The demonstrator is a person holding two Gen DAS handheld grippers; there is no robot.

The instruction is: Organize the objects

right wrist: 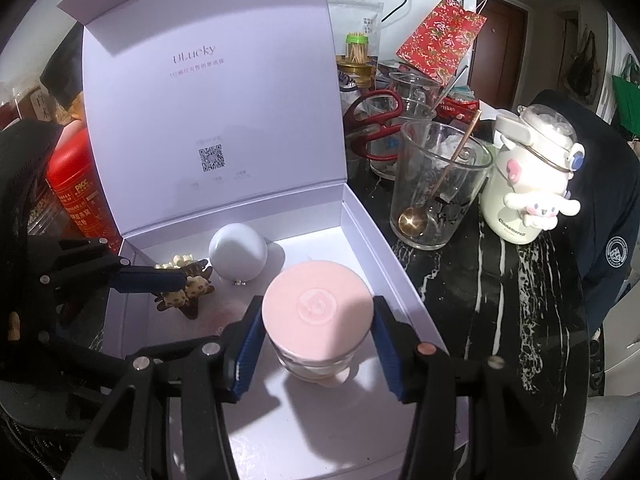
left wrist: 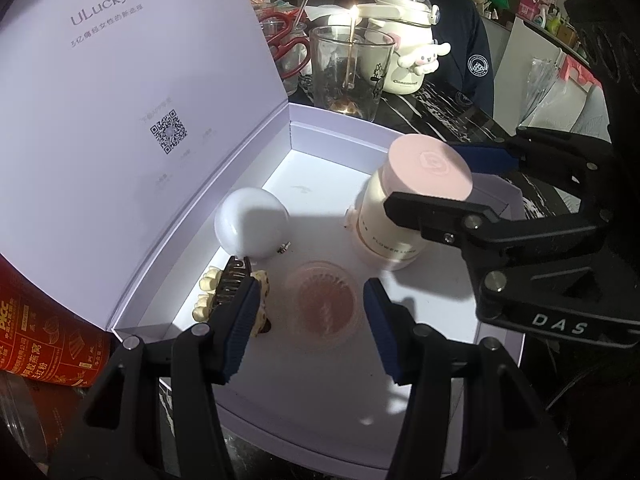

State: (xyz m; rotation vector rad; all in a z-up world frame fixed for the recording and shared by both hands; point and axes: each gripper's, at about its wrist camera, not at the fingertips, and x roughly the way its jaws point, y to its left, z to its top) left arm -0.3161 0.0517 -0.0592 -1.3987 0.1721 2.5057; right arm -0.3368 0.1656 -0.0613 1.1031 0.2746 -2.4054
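White "uLucky" box (right wrist: 360,224), right fingers (right wrist: 384,332) gripping pink-lidded jar (right wrist: 318,308), left fingers (left wrist: 240,320) apart, empty.

Pale lilac box (right wrist: 362,216) with grey lettering and black QR code inside lid. Pink lid on cream jar (right wrist: 318,308). White ball (right wrist: 238,252). Brown-and-cream spotted hair clip (right wrist: 186,290). Translucent pink cup (left wrist: 324,300). Black-and-white marbled tabletop (right wrist: 500,292). Red scissors (right wrist: 374,120).
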